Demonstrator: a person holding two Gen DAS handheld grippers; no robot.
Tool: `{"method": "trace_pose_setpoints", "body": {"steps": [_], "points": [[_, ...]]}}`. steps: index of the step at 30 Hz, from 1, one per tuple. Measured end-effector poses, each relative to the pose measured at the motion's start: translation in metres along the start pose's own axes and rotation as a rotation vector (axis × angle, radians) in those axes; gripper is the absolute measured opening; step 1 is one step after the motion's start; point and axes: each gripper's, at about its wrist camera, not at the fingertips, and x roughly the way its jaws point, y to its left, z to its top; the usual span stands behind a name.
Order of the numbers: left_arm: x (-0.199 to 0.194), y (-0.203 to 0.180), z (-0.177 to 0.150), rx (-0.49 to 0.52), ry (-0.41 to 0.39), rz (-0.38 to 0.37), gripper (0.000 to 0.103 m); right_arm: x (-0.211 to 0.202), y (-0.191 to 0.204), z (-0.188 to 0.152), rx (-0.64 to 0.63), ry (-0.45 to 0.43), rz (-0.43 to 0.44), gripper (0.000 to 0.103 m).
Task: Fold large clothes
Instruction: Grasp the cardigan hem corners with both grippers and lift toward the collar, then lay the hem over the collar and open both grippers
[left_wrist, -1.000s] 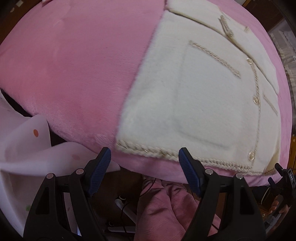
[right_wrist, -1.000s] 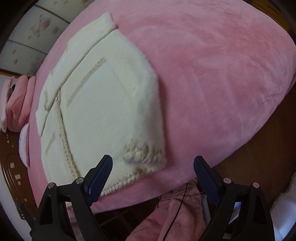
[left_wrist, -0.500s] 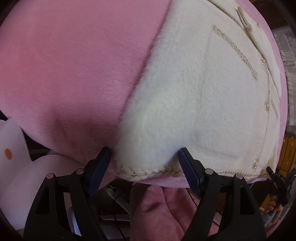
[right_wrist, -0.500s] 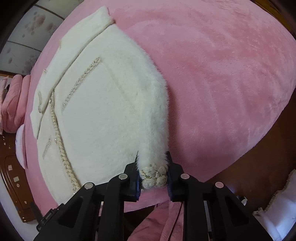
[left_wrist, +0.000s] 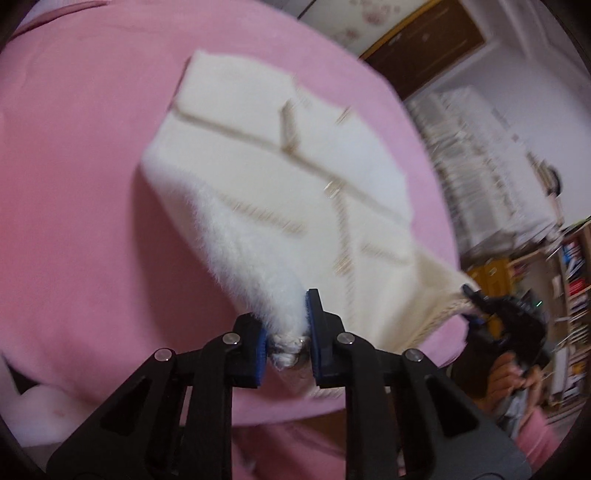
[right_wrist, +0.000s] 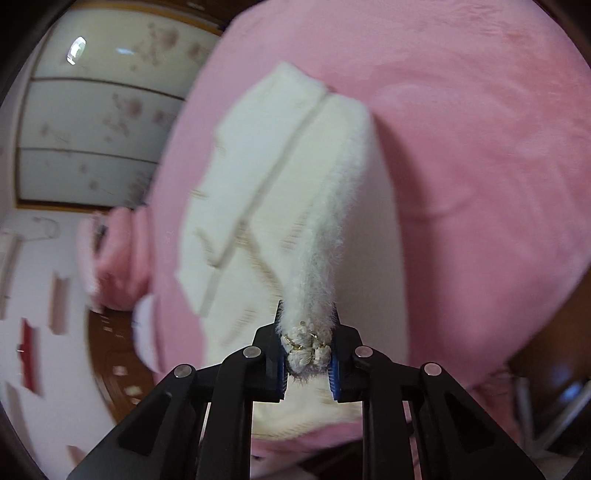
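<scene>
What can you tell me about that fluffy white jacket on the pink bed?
The jacket is cream-white and fuzzy, edged with braided gold-and-cream trim and a row of small buttons down the front. Its upper part lies on the pink blanket; its near hem corners are lifted. The left tongs have just closed on one braided corner, and the right tongs pinch the other.

Bedroom around a pink plush bed

Floral-panelled wardrobe doors (right_wrist: 99, 110) fill ten o'clock of the right view; a dark wooden floor (right_wrist: 110, 354) lies at eight; crowded bookshelves (left_wrist: 576, 280) stand at three o'clock, left view.
</scene>
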Motion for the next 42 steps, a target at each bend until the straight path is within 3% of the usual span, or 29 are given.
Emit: {"method": "trace_pose_setpoints", "body": {"steps": [2, 7, 12, 19, 24, 29, 33, 39, 42], "points": [[-0.006, -0.016, 0.026, -0.003, -0.066, -0.076, 0.014, 0.0, 0.021, 0.005, -0.005, -0.015, 0.118, 0.016], [-0.039, -0.037, 0.09, 0.003, -0.229, -0.188, 0.013, -0.015, 0.066, 0.028, -0.052, -0.093, 0.275, 0.016], [-0.064, -0.031, 0.14, -0.098, -0.344, -0.265, 0.013, -0.043, 0.095, 0.068, -0.05, -0.207, 0.395, 0.016], [-0.067, -0.029, 0.205, -0.129, -0.428, -0.175, 0.013, -0.053, 0.124, 0.137, -0.056, -0.309, 0.451, 0.016], [-0.032, -0.031, 0.276, -0.171, -0.476, -0.077, 0.012, -0.024, 0.133, 0.197, 0.006, -0.326, 0.482, 0.016], [0.027, -0.022, 0.344, -0.257, -0.493, 0.047, 0.012, 0.015, 0.149, 0.261, 0.016, -0.352, 0.419, 0.016], [0.083, -0.023, 0.377, -0.235, -0.446, 0.157, 0.012, 0.056, 0.168, 0.309, -0.05, -0.312, 0.33, 0.016], [0.192, -0.011, 0.423, -0.188, -0.32, 0.355, 0.014, 0.146, 0.195, 0.344, -0.219, -0.196, 0.065, 0.016], [0.237, 0.005, 0.439, -0.215, -0.242, 0.435, 0.02, 0.179, 0.204, 0.355, -0.289, -0.164, -0.064, 0.017]]}}
